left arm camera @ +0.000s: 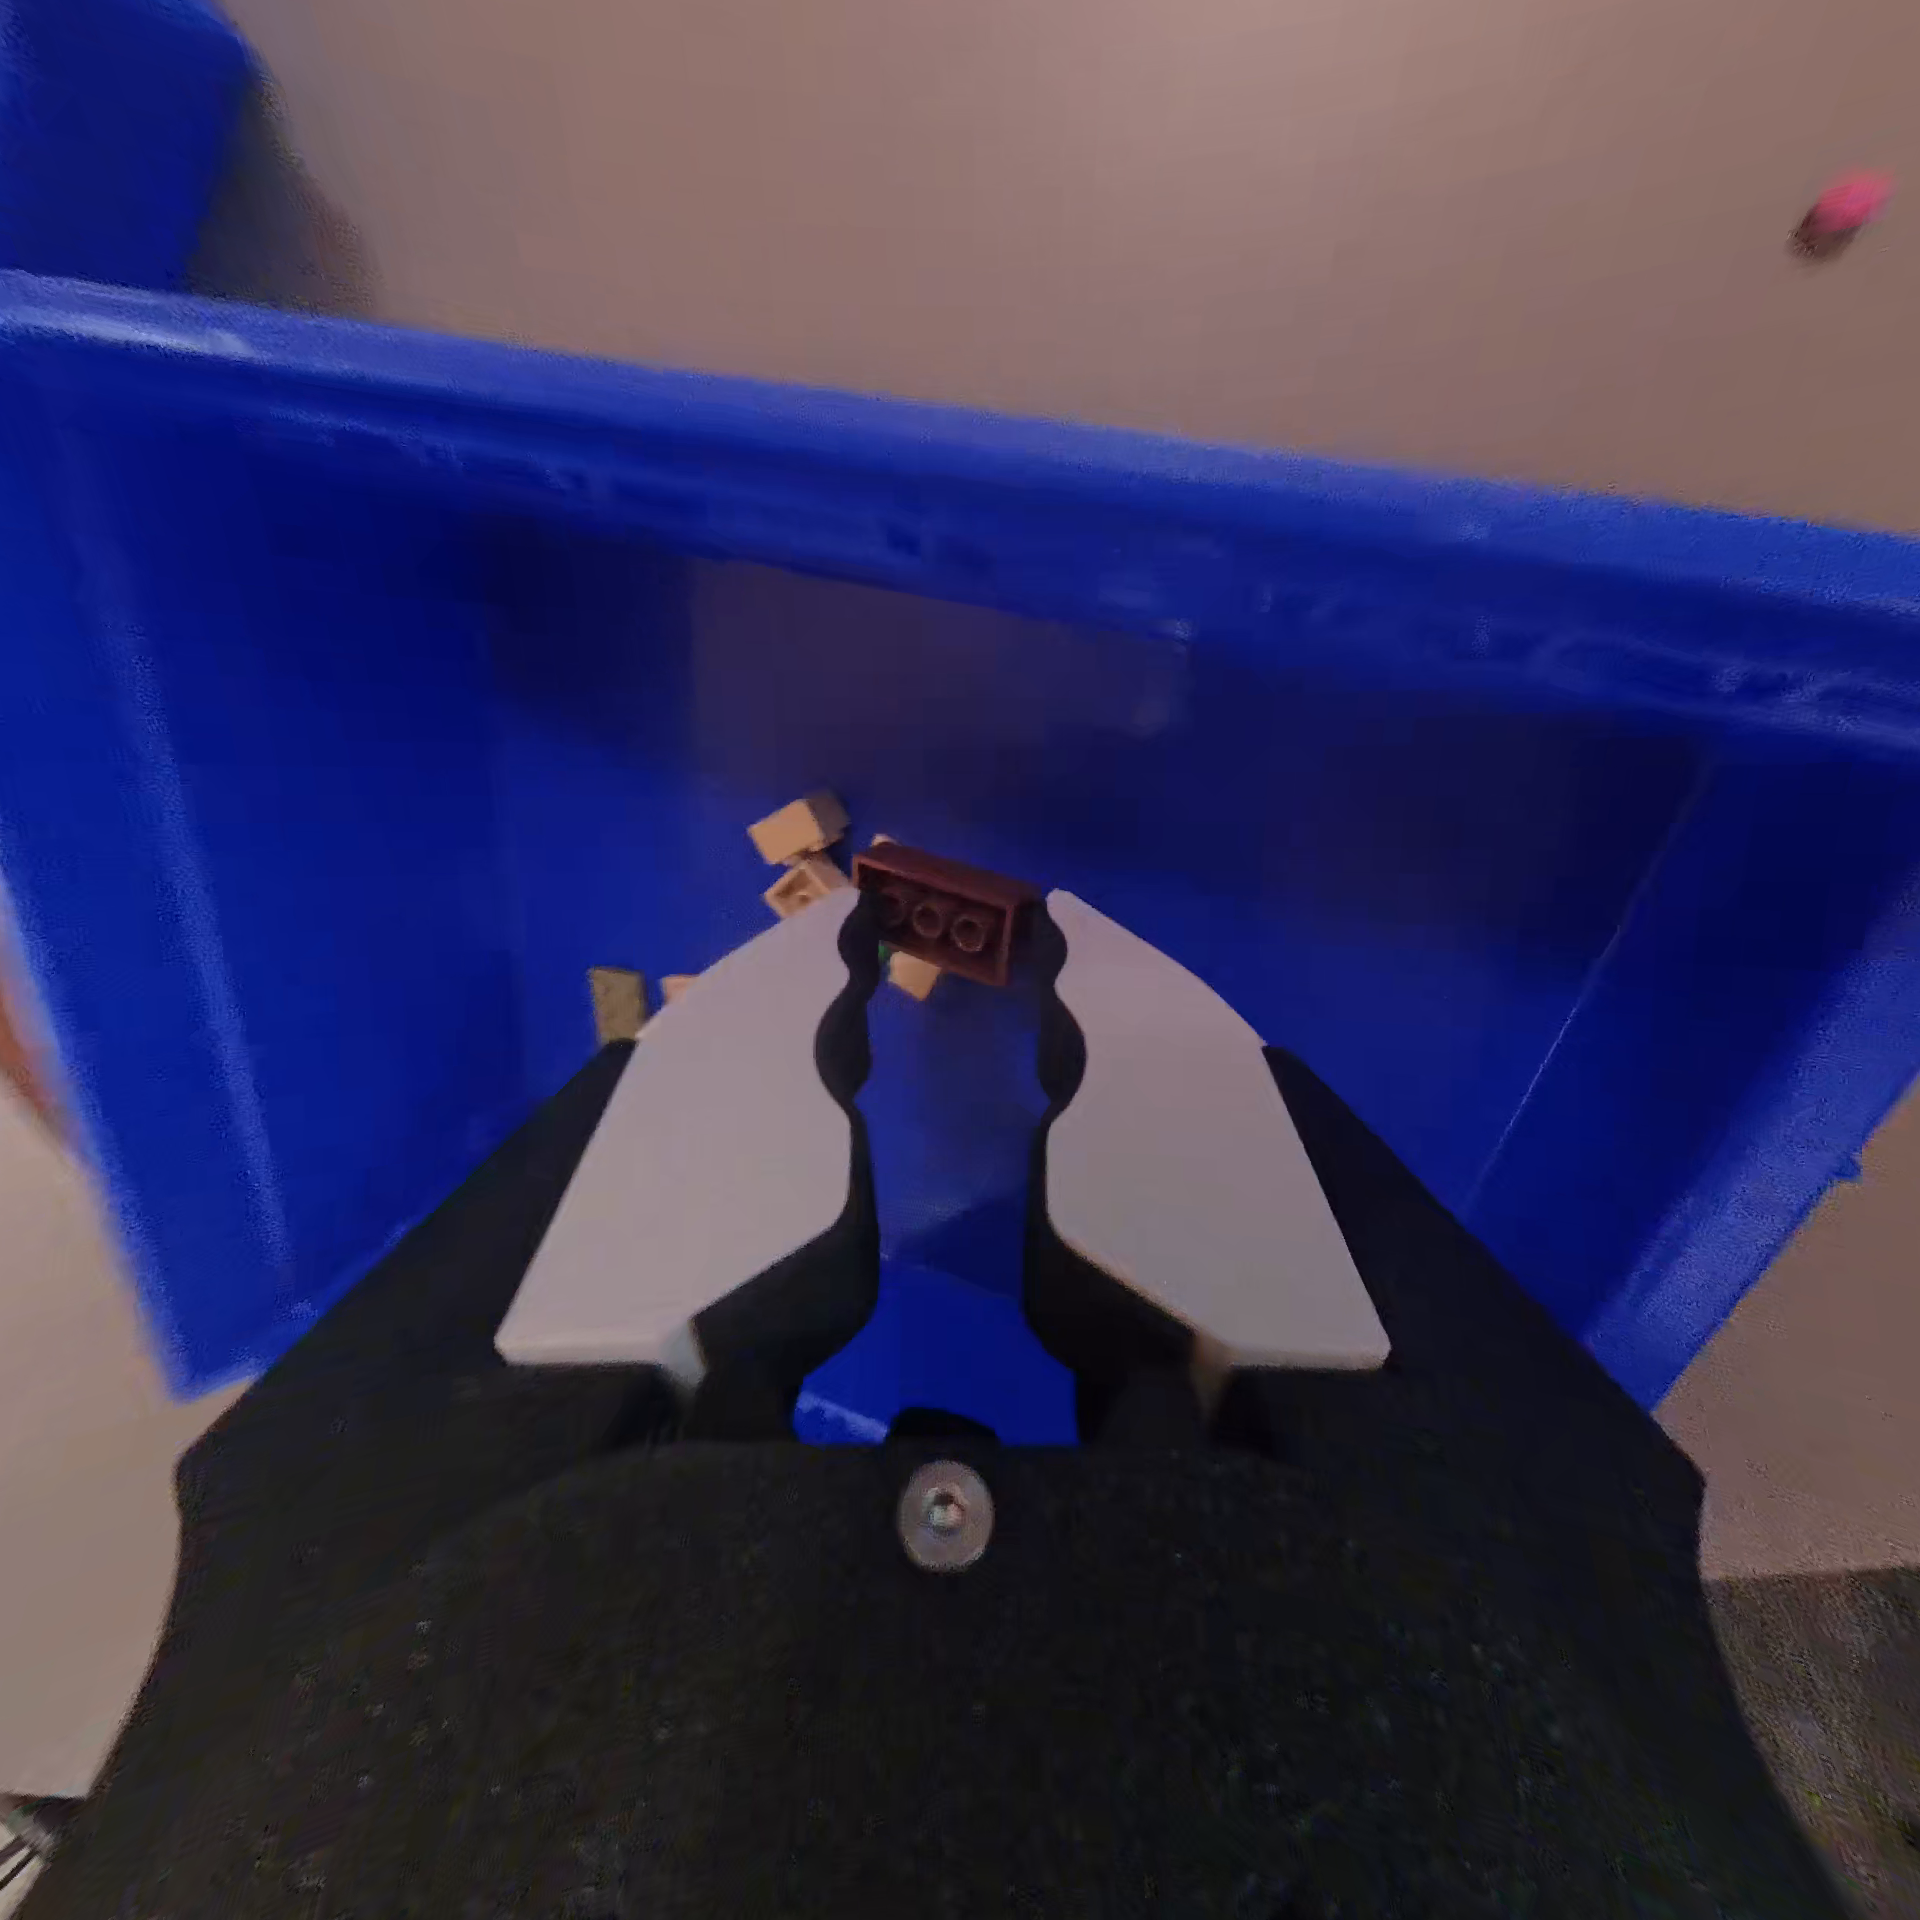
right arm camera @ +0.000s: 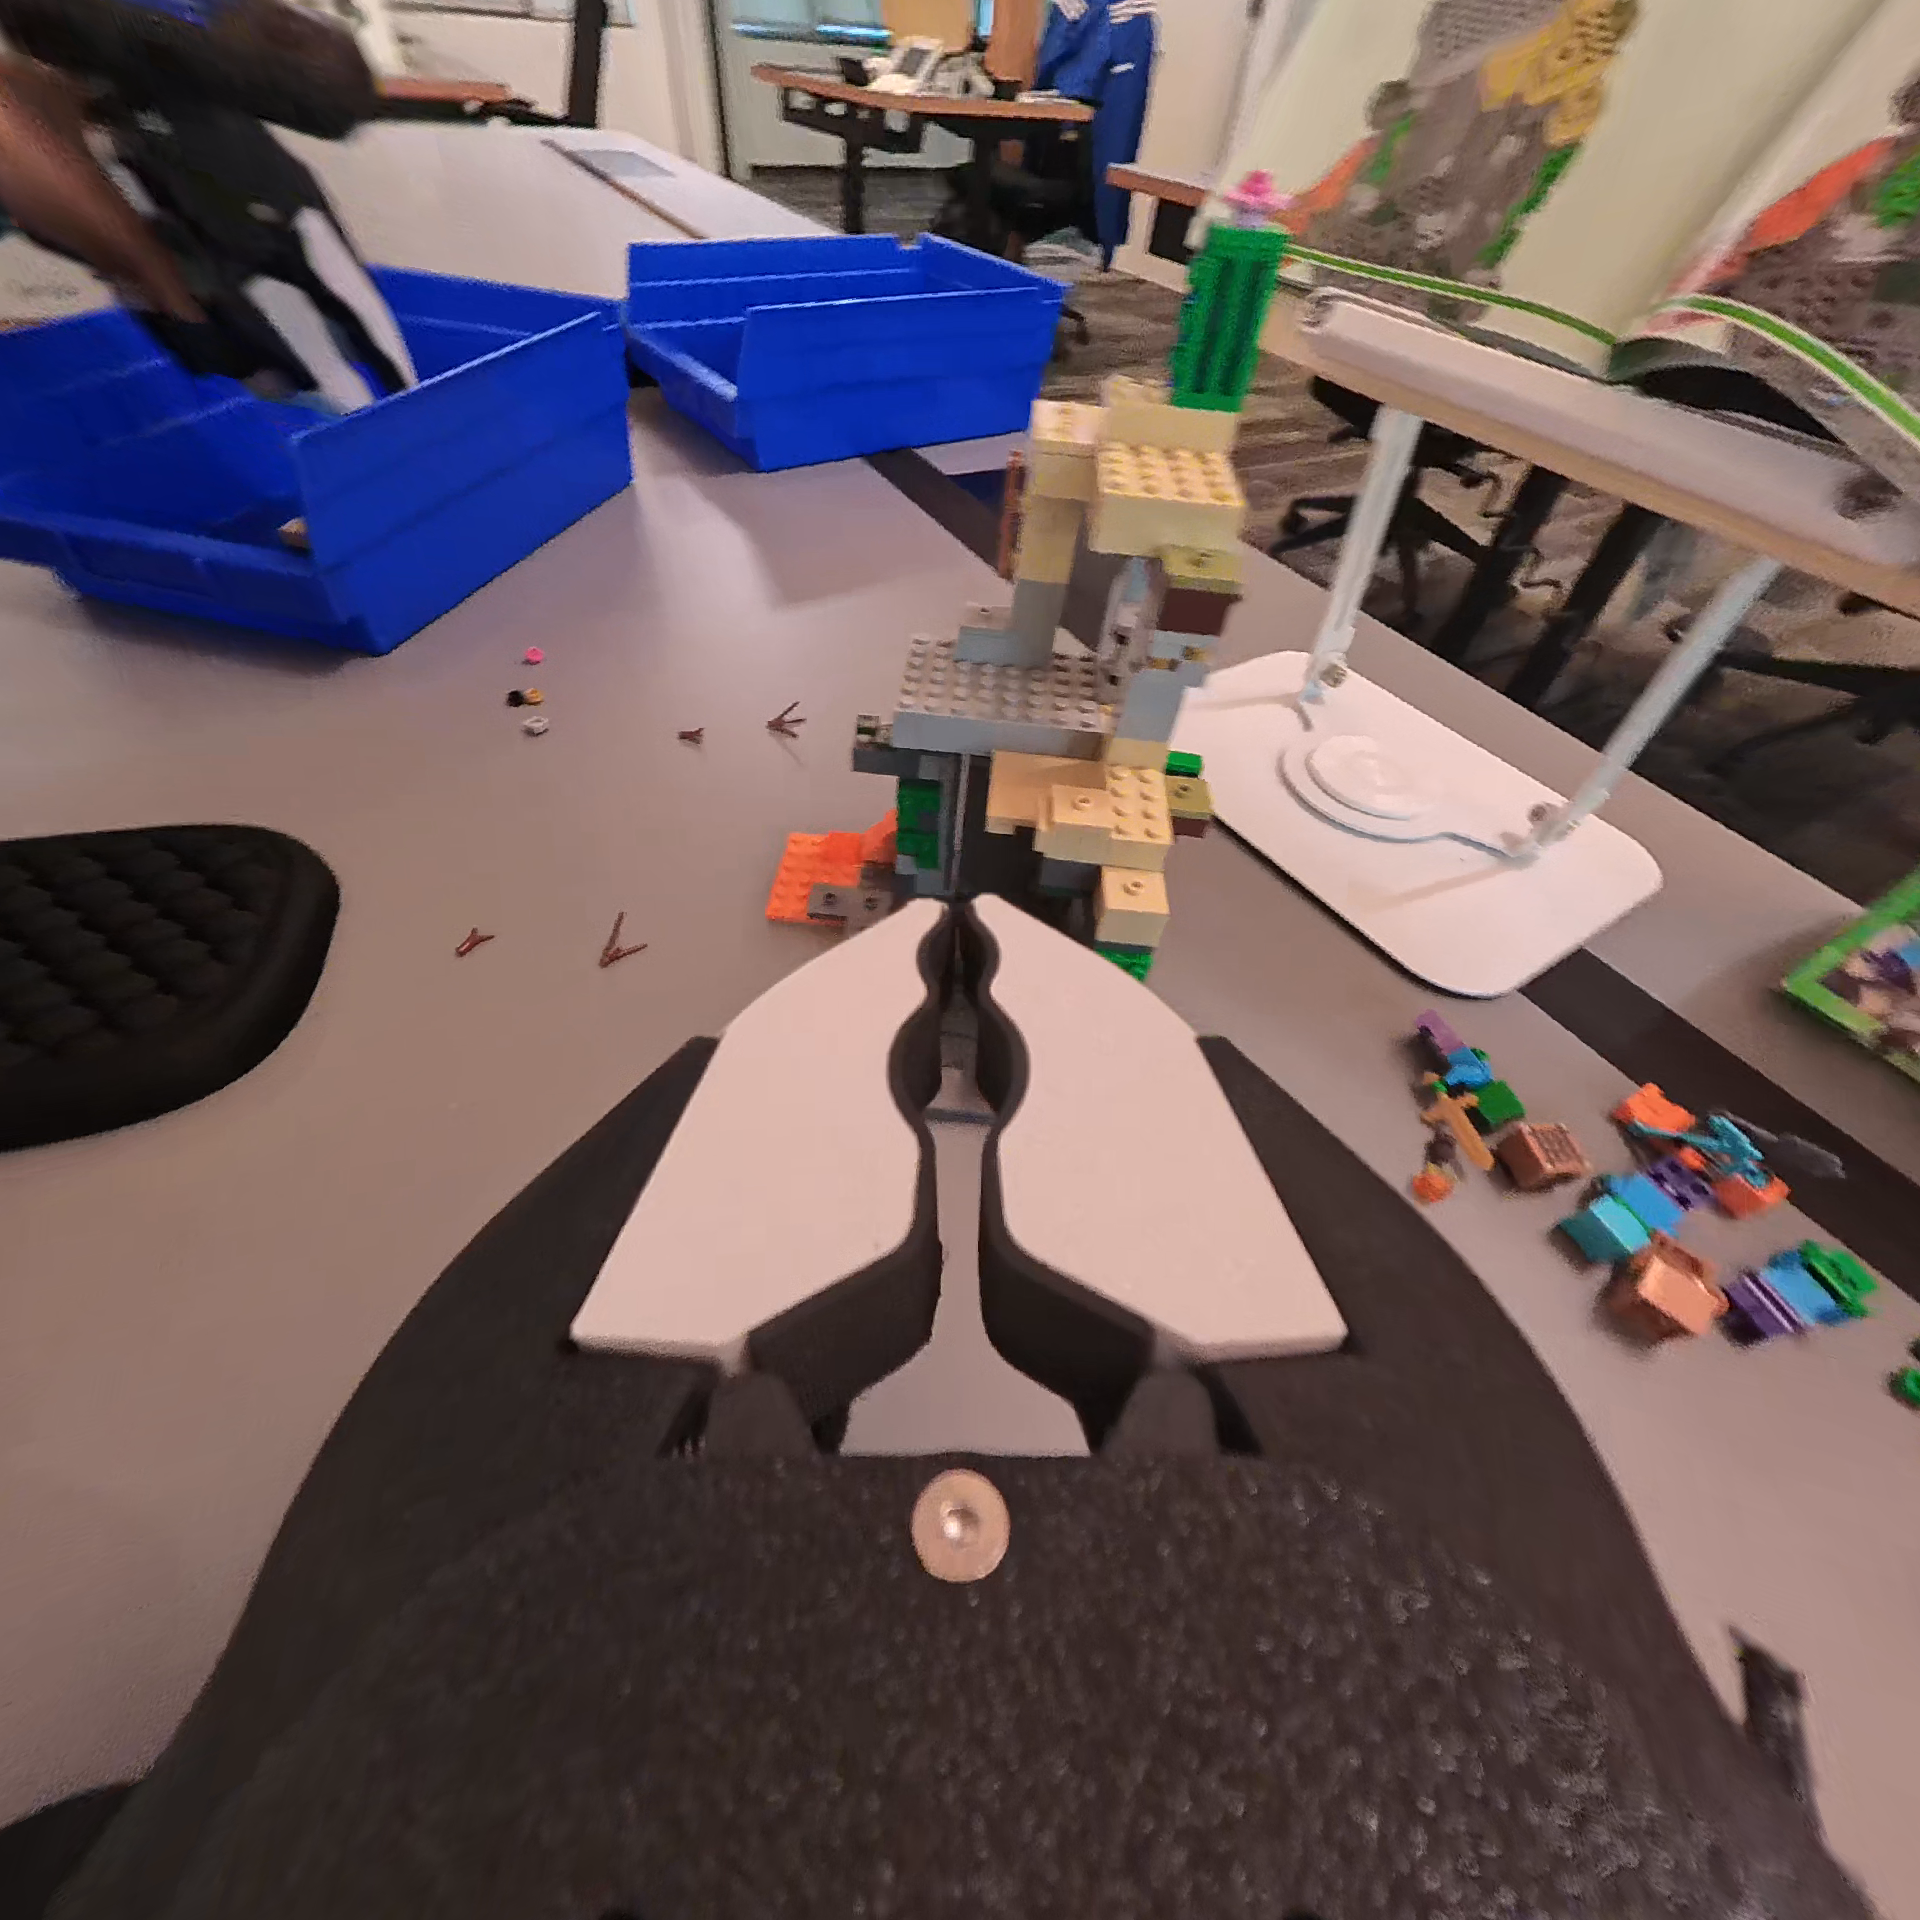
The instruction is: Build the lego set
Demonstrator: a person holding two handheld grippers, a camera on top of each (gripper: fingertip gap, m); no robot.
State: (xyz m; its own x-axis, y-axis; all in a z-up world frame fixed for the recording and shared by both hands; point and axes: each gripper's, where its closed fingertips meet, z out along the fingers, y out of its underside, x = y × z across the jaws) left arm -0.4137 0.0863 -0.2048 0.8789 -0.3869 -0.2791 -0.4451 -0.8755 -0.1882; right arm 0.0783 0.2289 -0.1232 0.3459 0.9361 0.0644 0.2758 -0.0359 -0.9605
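Two blue bins (right arm camera: 831,343) sit at the far side of the grey surface (right arm camera: 644,831), and the left hand-held gripper (left arm camera: 948,920) reaches down into the nearer one (left arm camera: 935,499). Its fingertips are clamped on a dark brown brick (left arm camera: 943,923), held hollow side toward the camera, just above a few tan bricks (left arm camera: 798,836) lying on the bin floor. From the right wrist view that same gripper (right arm camera: 312,301) shows blurred inside the left-hand bin.

The right hand-held gripper (right arm camera: 958,914) hangs low over the surface with its fingers drawn almost together; whether anything sits between the tips, I cannot tell. Directly beyond those tips stands the part-built lego model (right arm camera: 1081,707), a tan and grey tower with a green cactus (right arm camera: 1226,312) on top and an orange plate (right arm camera: 821,873) at its foot. Loose coloured pieces (right arm camera: 1662,1195) lie to the right of the gripper, near a white stand (right arm camera: 1455,831) that carries an open instruction booklet (right arm camera: 1558,156). No writing on the booklet is sharp enough to read. A black textured pad (right arm camera: 135,956) rests at the left.
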